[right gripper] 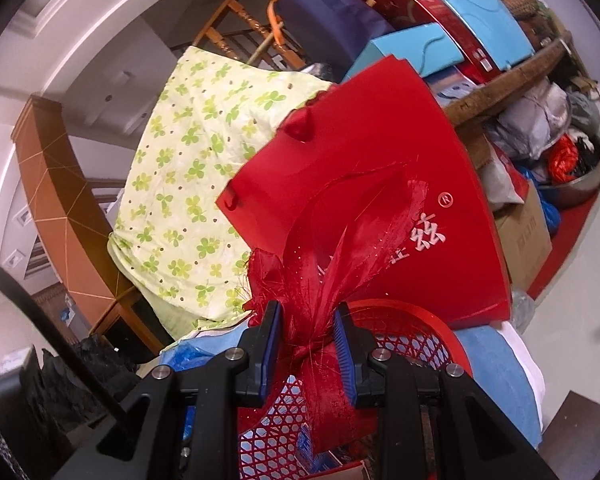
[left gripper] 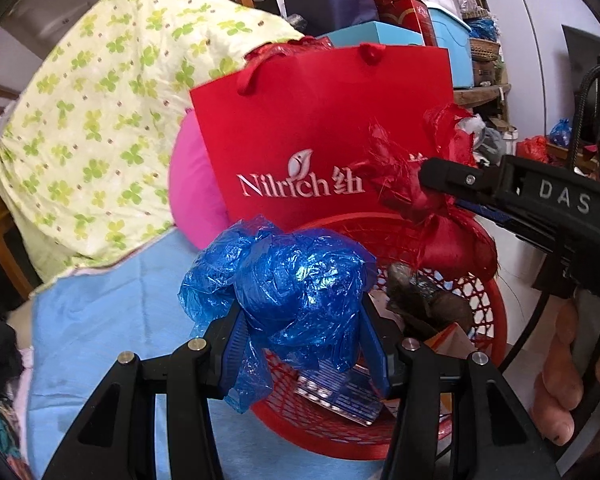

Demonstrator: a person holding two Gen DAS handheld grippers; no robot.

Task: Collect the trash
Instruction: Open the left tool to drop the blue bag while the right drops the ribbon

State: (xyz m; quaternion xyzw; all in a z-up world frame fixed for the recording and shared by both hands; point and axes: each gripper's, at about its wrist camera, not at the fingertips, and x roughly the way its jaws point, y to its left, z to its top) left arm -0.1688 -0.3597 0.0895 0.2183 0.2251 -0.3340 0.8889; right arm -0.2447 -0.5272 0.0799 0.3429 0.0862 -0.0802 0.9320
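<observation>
My left gripper (left gripper: 300,320) is shut on a crumpled blue plastic bag (left gripper: 288,276) and holds it over the near rim of a red mesh basket (left gripper: 488,304). My right gripper (right gripper: 306,344) is shut on a red gauzy ribbon bundle (right gripper: 332,280), held above the same basket (right gripper: 416,320). The right gripper also shows in the left wrist view (left gripper: 424,184), with the red bundle (left gripper: 452,252) hanging over the basket. The basket holds dark scraps (left gripper: 420,300) and a printed packet (left gripper: 340,396).
A red Nilrich paper bag (left gripper: 320,140) stands right behind the basket. A green clover-print cloth (left gripper: 100,120) and a pink cushion (left gripper: 196,200) lie to the left. Light blue fabric (left gripper: 108,320) is under the basket. Boxes and clutter (left gripper: 428,20) fill the back right.
</observation>
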